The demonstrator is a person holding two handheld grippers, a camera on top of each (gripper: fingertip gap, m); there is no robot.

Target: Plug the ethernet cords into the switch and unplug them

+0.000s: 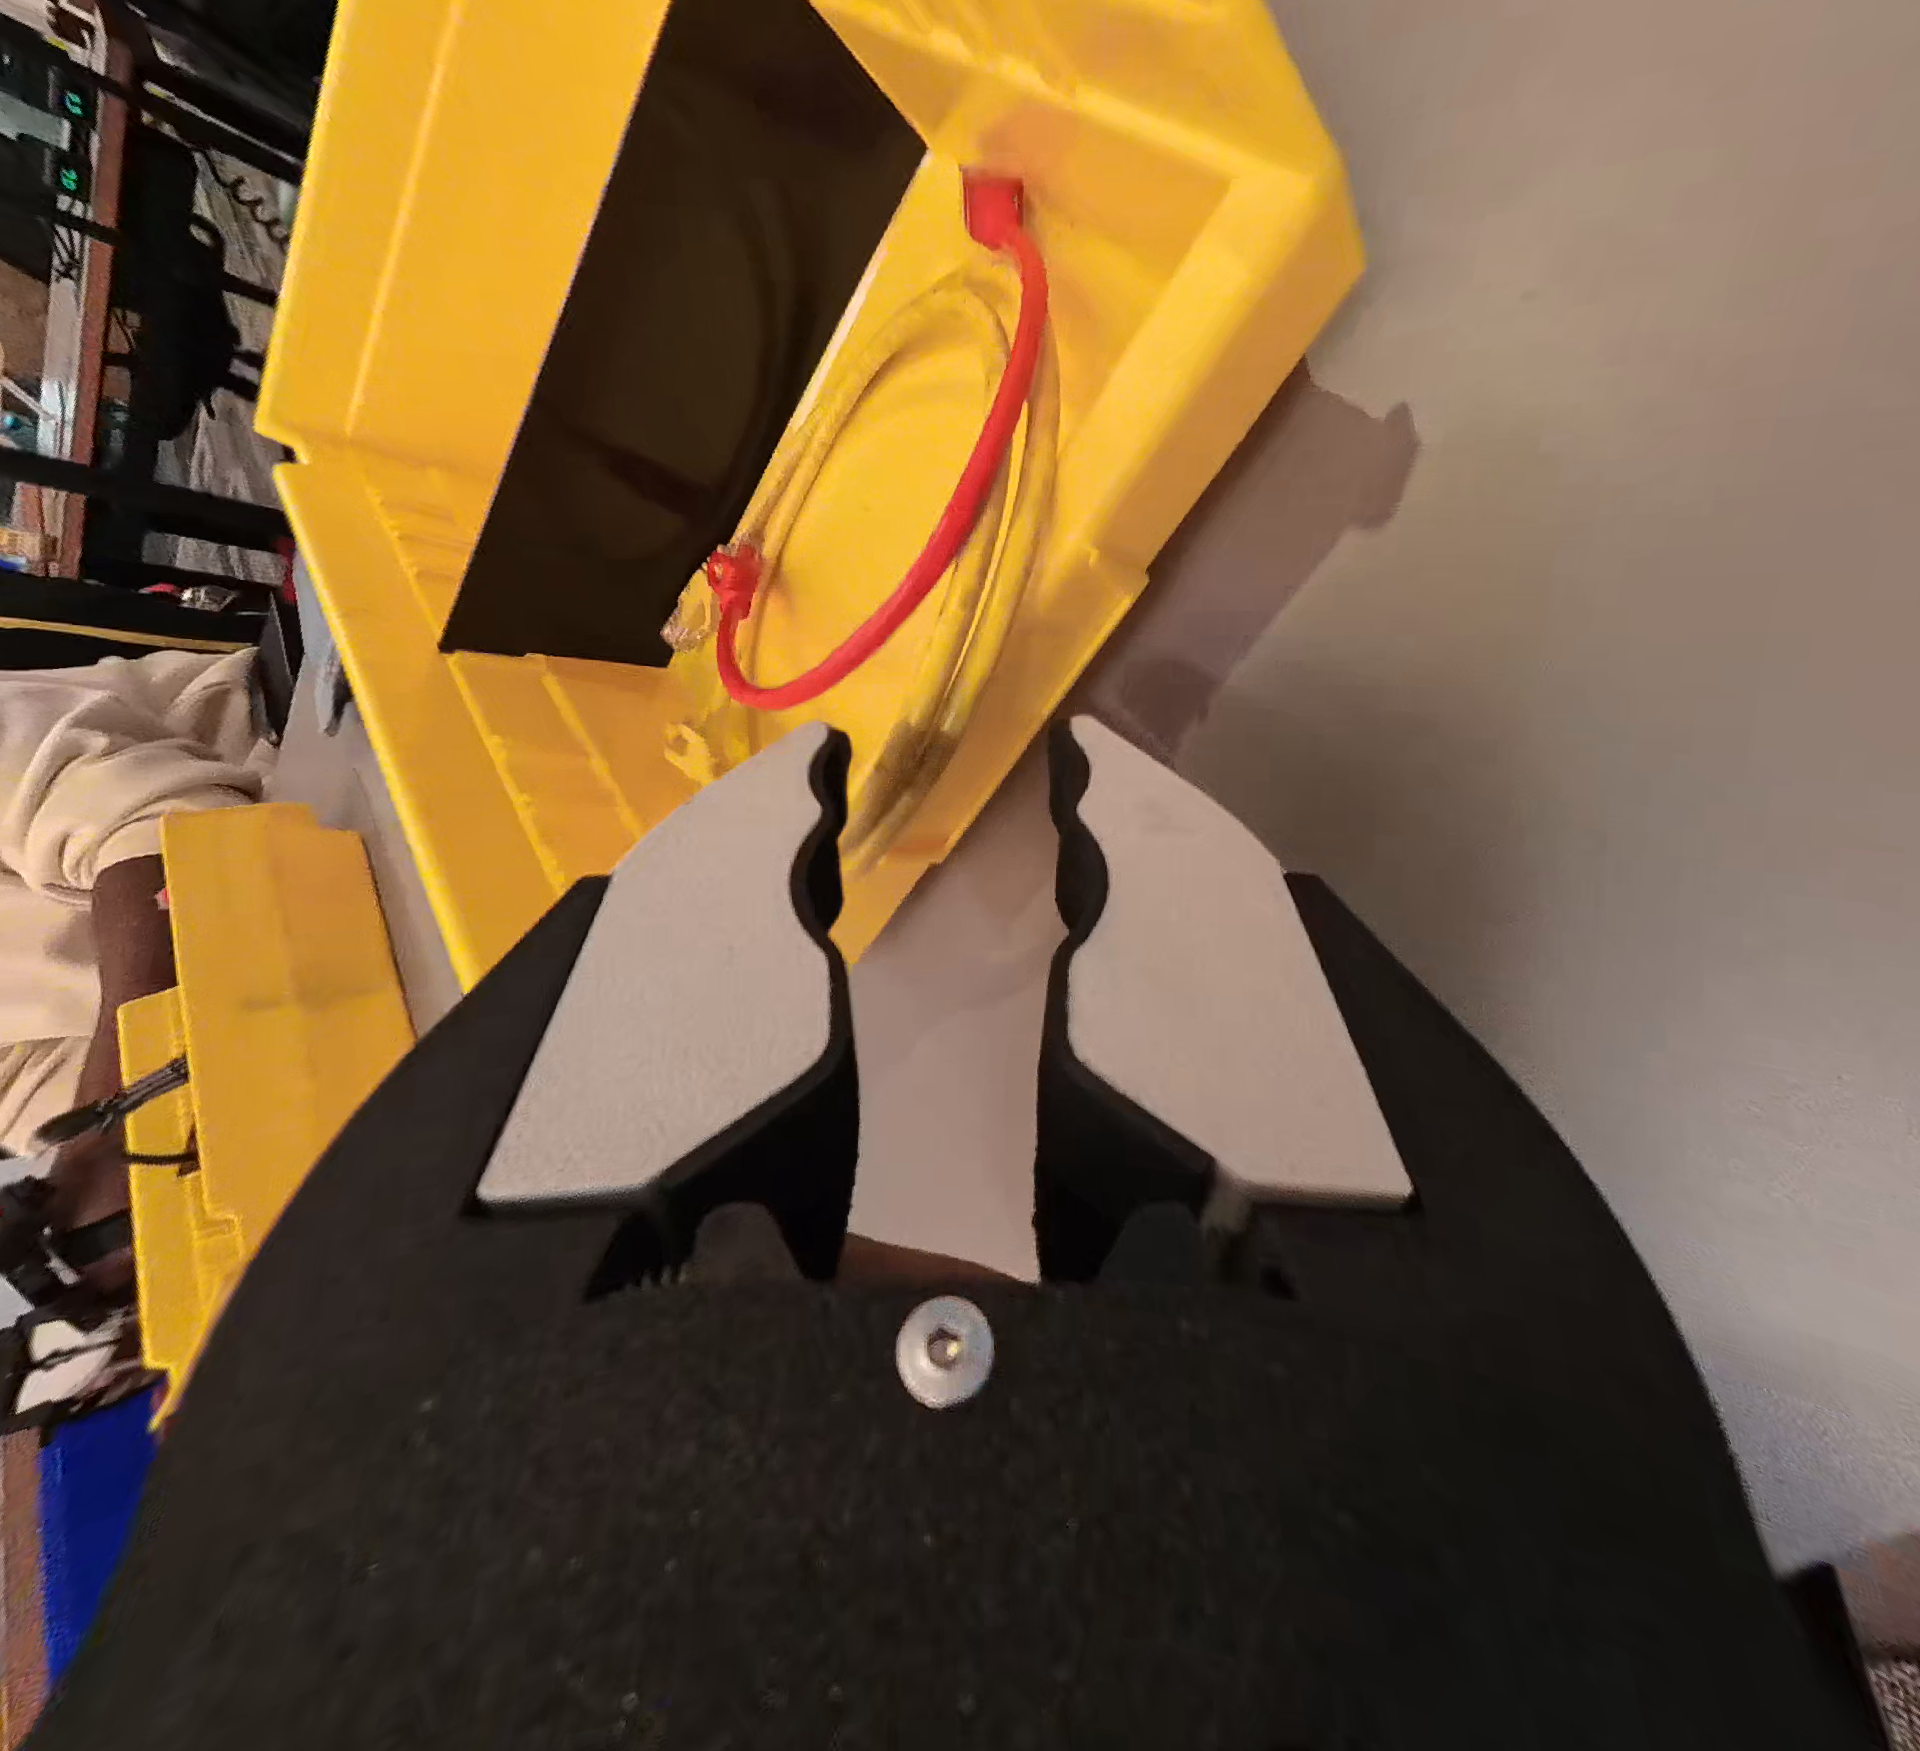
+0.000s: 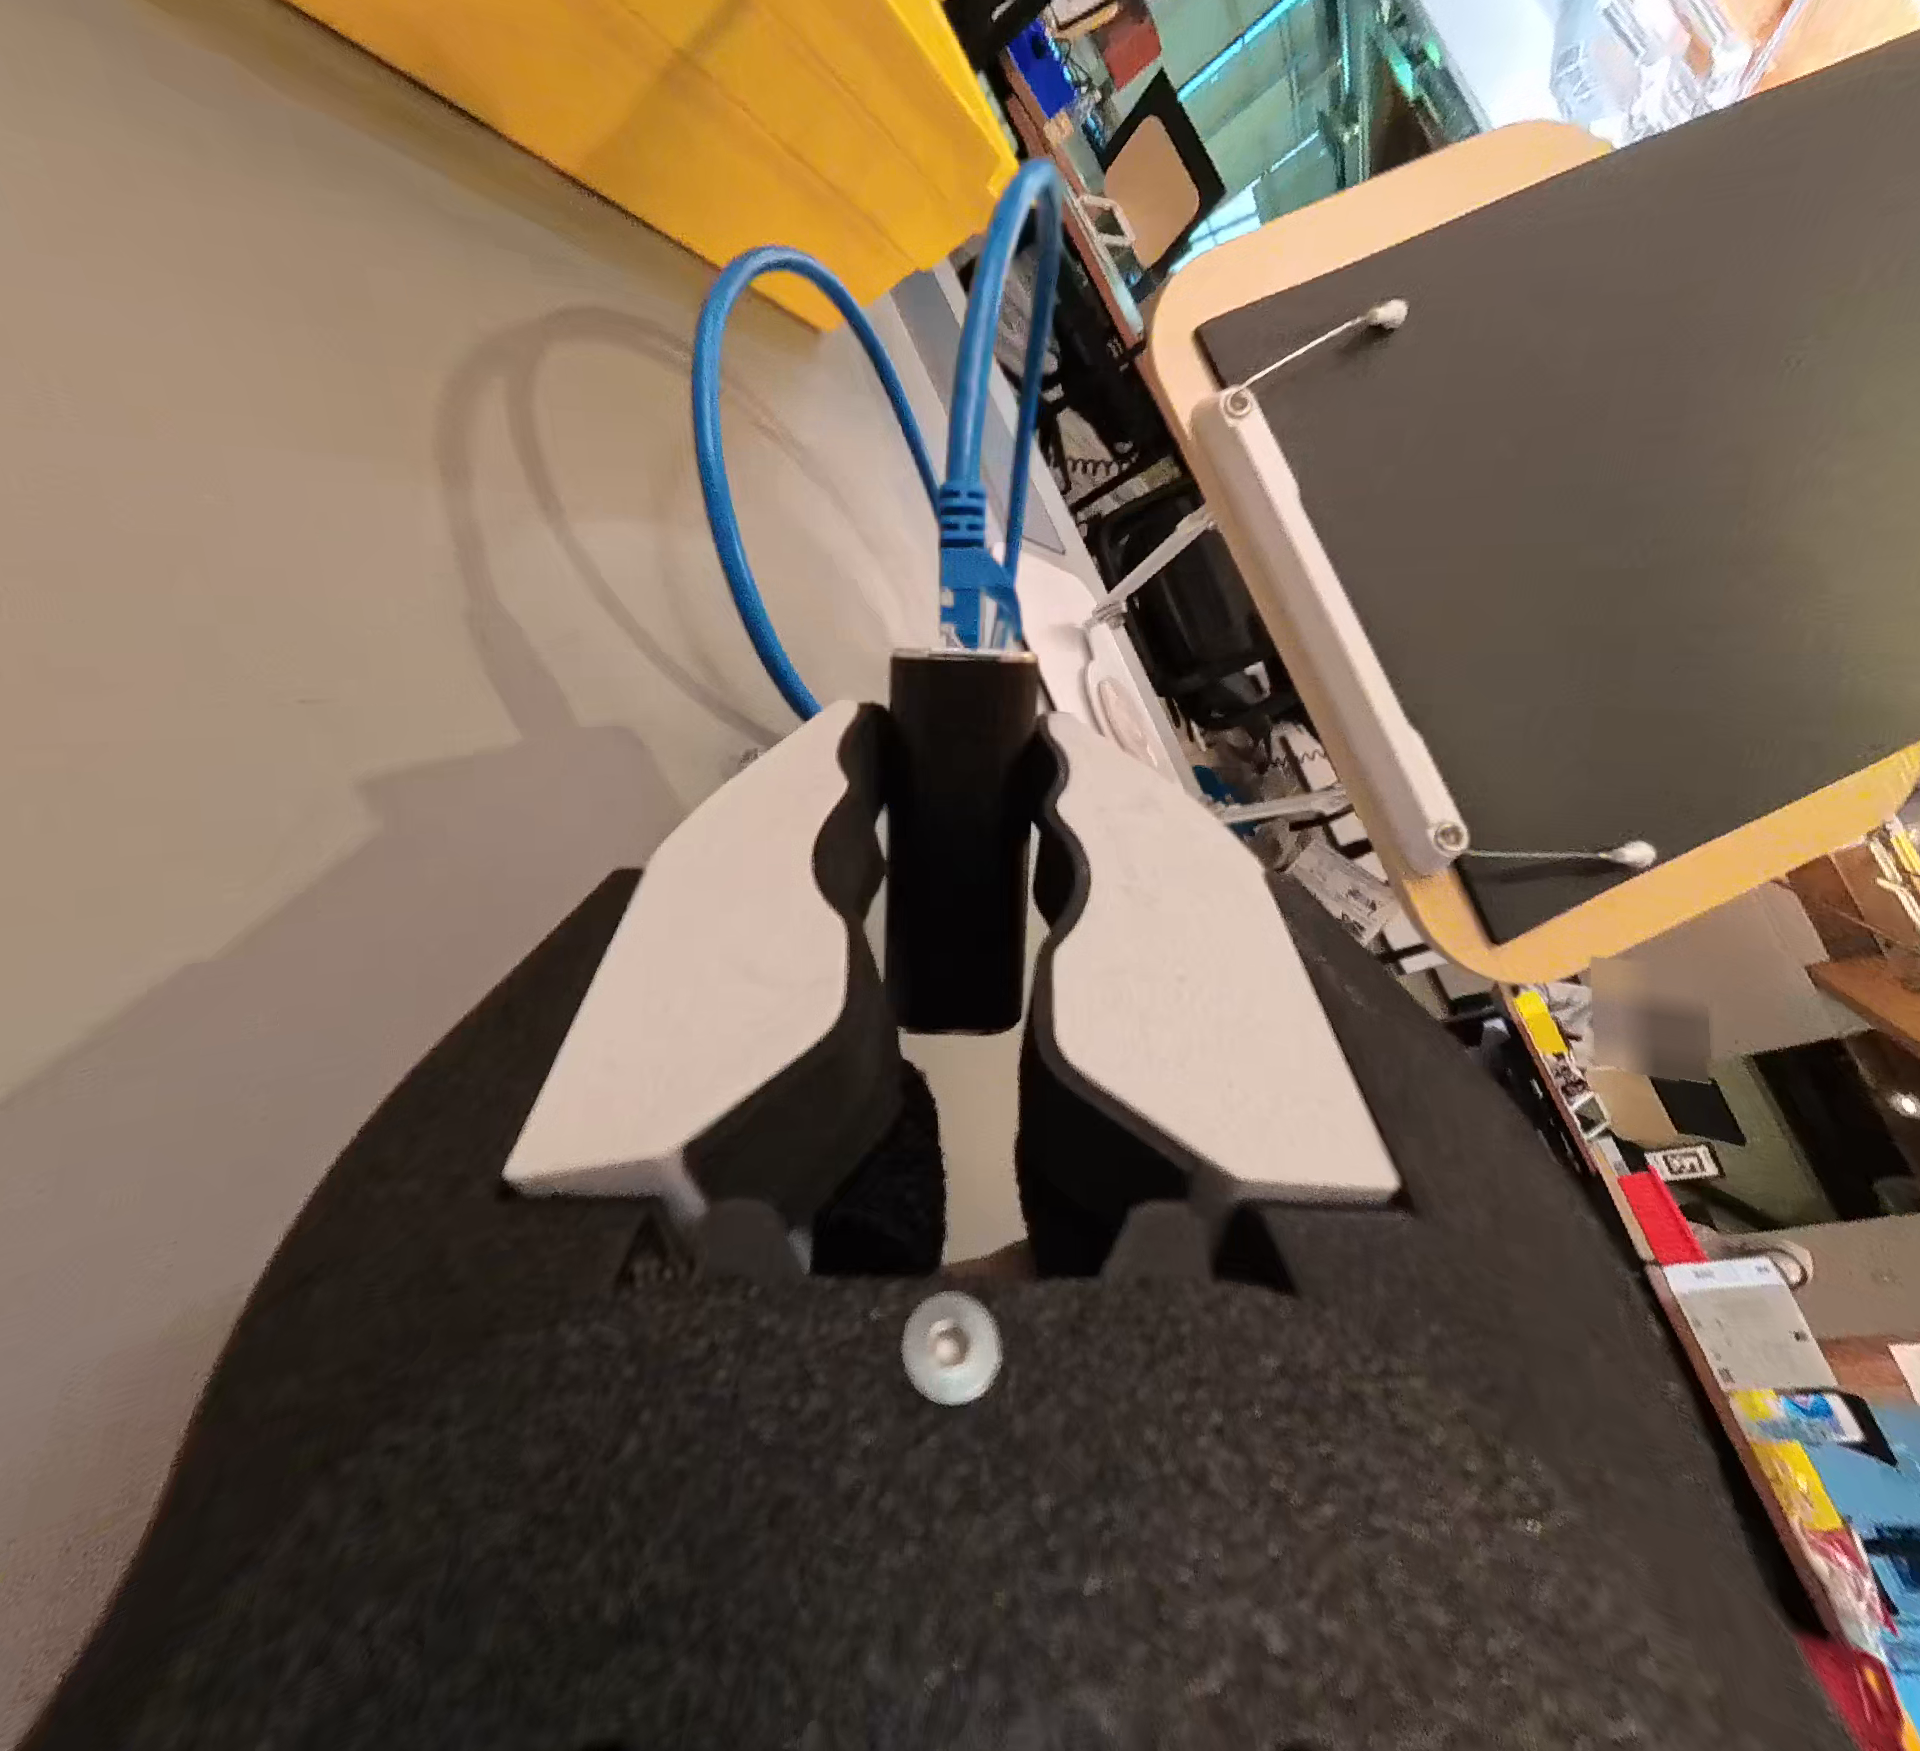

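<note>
- The left gripper (image 1: 945, 756) holds nothing; its jaws stand apart with only bare worktop (image 1: 1558, 766) showing through the gap.
- Straight ahead of those jaws sits a yellow bin (image 1: 436, 174), its near edge just past the fingertips.
- Inside the bin, ahead of the jaws, a red ethernet cord (image 1: 966, 496) lies in an arc, one plug at the far corner and the other nearer, beside a black divider (image 1: 675, 330).
- A clear or yellowish cord (image 1: 935, 735) seems to be looped under the red one; blur makes it hard to be sure.
- To the left of the left jaws, a person's cream sleeve (image 1: 94, 766) shows beside a second yellow bin (image 1: 270, 995).
- The right gripper (image 2: 961, 735) has its jaws closed on the switch (image 2: 961, 828), a small black box held upright between the pads.
- A blue ethernet cord (image 2: 727, 475) has both plugs at the switch's far face, just beyond the jaw tips, and loops out ahead and to the left over the worktop.
- Farther ahead and to the left of the right jaws runs the side of the yellow bin.
- To the right of them stands a dark panel with a wooden edge (image 2: 1610, 506).
</note>
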